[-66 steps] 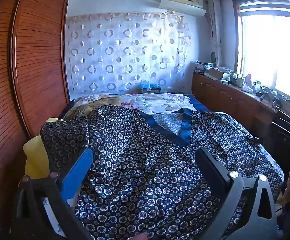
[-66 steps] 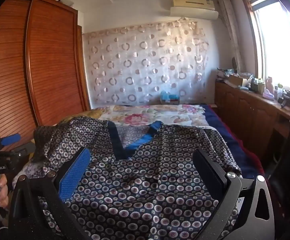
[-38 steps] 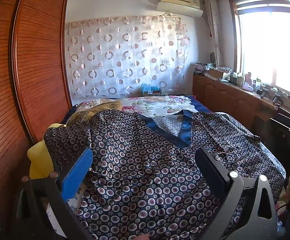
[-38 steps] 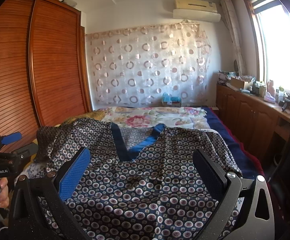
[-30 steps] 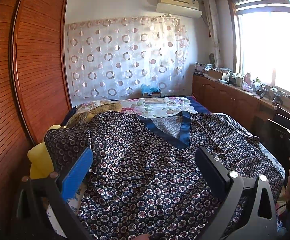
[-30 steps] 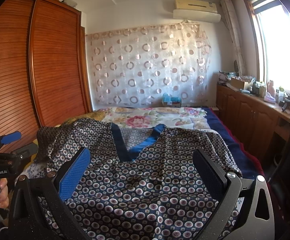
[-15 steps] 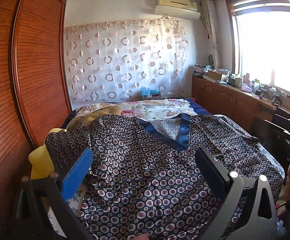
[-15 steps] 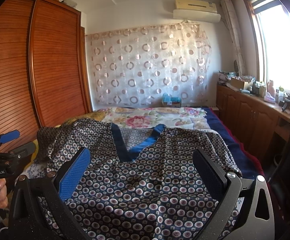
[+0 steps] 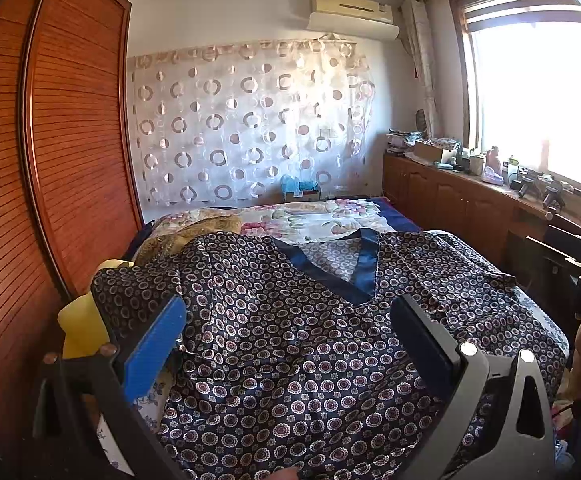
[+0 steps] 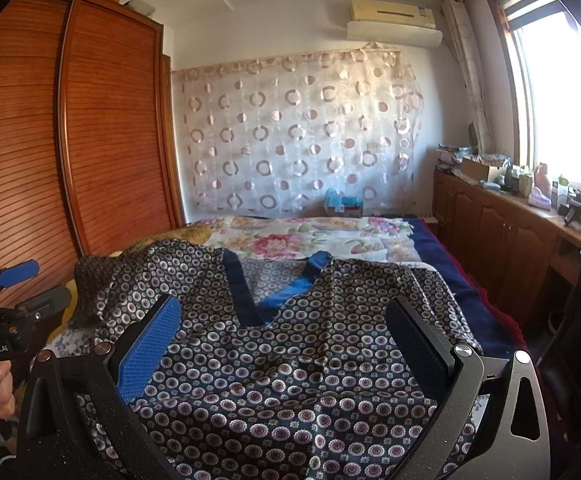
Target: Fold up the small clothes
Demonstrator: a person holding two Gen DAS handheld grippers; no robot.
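A dark navy top with a circle print and a blue V-neck band (image 9: 290, 332) (image 10: 290, 360) lies spread flat on the bed, neck toward the far wall. My left gripper (image 9: 290, 340) is open and empty above the top's near left part. My right gripper (image 10: 286, 340) is open and empty above its near right part. The left gripper also shows in the right wrist view (image 10: 14, 296), held in a hand at the left edge. The top's left sleeve lies over a yellow cushion (image 9: 80, 326).
A floral bedspread (image 10: 310, 238) covers the far half of the bed. A wooden slatted wardrobe (image 9: 42, 180) stands close on the left. Low wooden cabinets (image 10: 502, 236) with clutter run along the right under the window. A dark chair (image 9: 570, 252) stands at the bed's right.
Both grippers have risen and tilted up slightly, so the top sits lower in view. The top has not moved. Both grippers stay open.
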